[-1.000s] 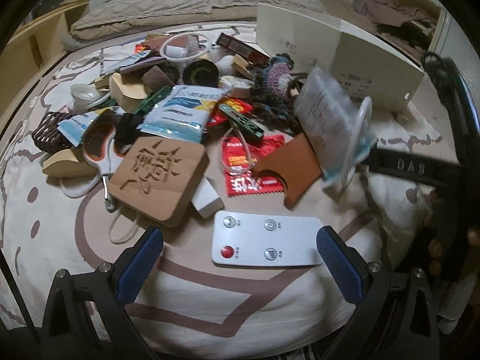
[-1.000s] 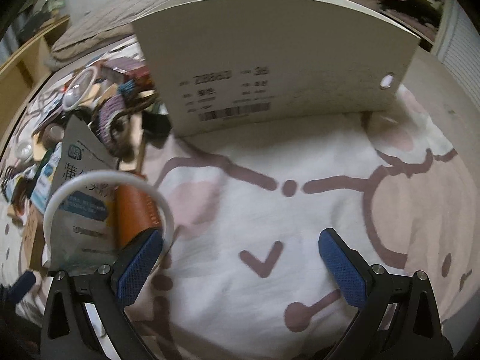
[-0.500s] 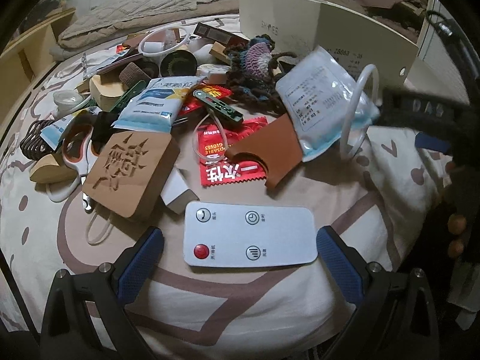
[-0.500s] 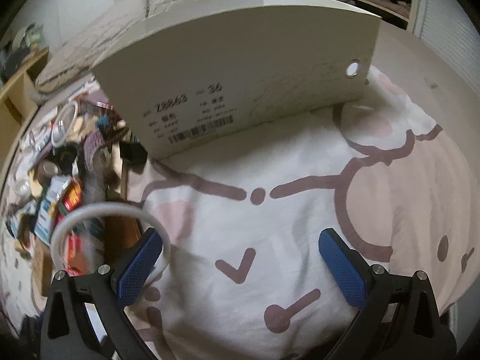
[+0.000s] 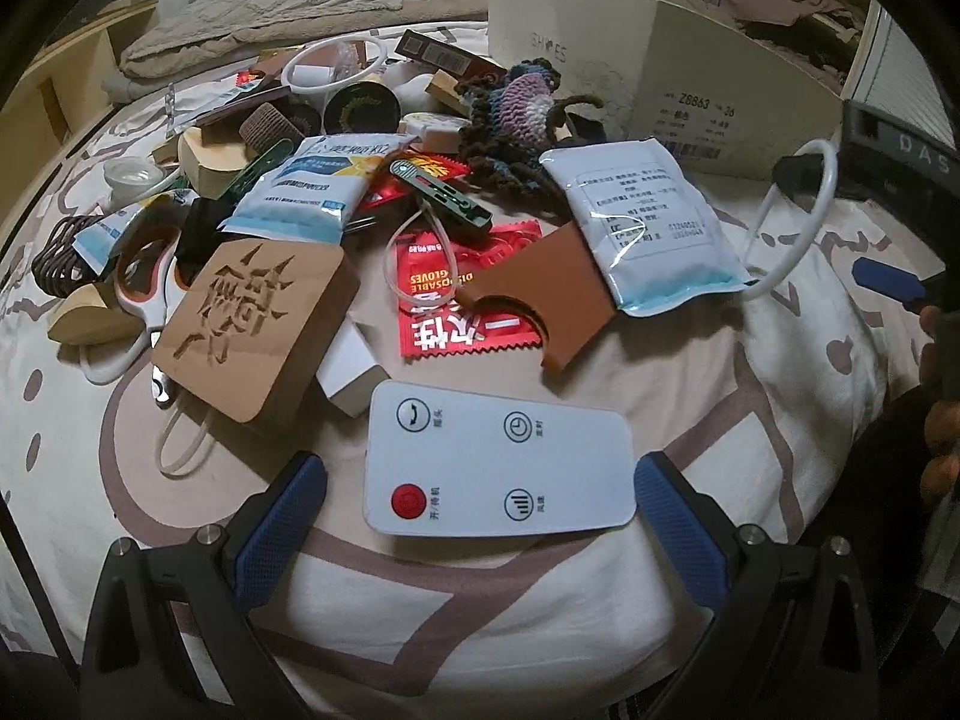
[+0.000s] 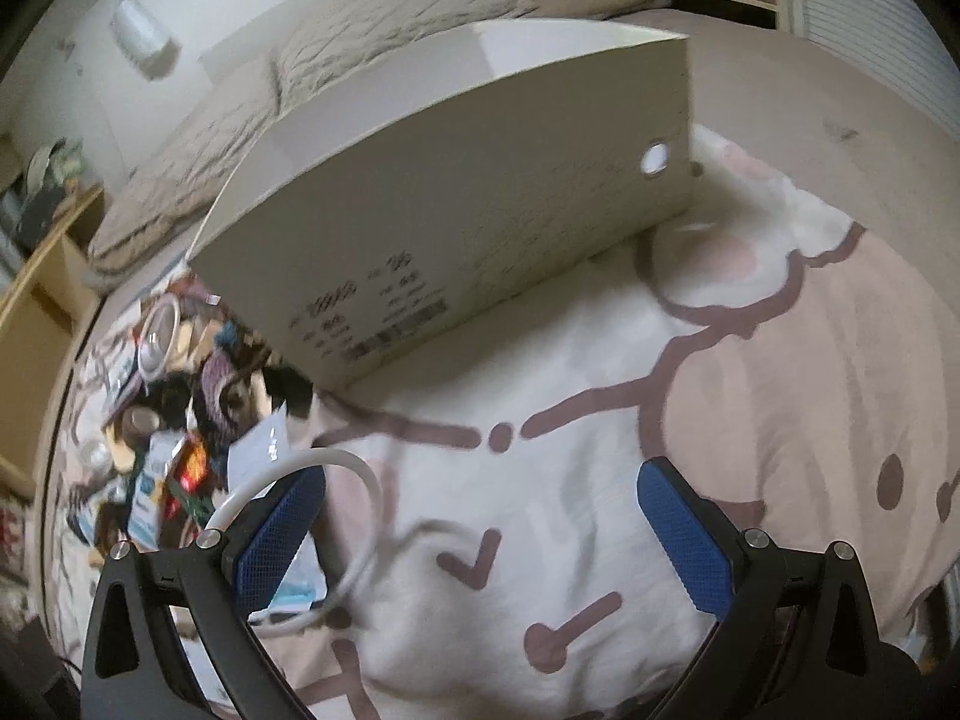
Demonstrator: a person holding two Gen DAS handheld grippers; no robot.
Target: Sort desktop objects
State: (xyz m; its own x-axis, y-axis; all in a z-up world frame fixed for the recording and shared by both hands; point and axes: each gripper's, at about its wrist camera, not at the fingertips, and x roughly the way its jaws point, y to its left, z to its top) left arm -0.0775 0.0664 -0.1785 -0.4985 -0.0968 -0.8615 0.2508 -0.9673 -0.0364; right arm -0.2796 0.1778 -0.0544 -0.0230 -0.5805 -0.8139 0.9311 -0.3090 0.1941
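My left gripper (image 5: 480, 528) is open just above the bedspread, and a white remote (image 5: 498, 468) with a red button lies between its fingers. Beyond it is a pile: a carved wooden block (image 5: 252, 324), red glove packets (image 5: 456, 300), a brown leather piece (image 5: 546, 294) and a white pouch (image 5: 654, 222). A white plastic ring (image 5: 804, 222) at the pouch's corner loops over one finger of my right gripper (image 5: 888, 282). In the right wrist view, my right gripper (image 6: 480, 540) stands open, with the ring (image 6: 360, 516) hung round its left finger (image 6: 276, 534).
A white shoebox (image 6: 480, 192) stands upright on the bed behind the pile, also the shoebox (image 5: 690, 60) in the left view. Scissors (image 5: 144, 294), a crocheted toy (image 5: 522, 114), jars and packets crowd the left. A quilt and pillows (image 5: 300, 6) lie behind. A person's fingers (image 5: 942, 420) show at the right edge.
The pouch, hanging in the air a second ago, now lies on the brown piece. My left gripper has closed in around the remote. The right gripper has tilted up toward the shoebox.
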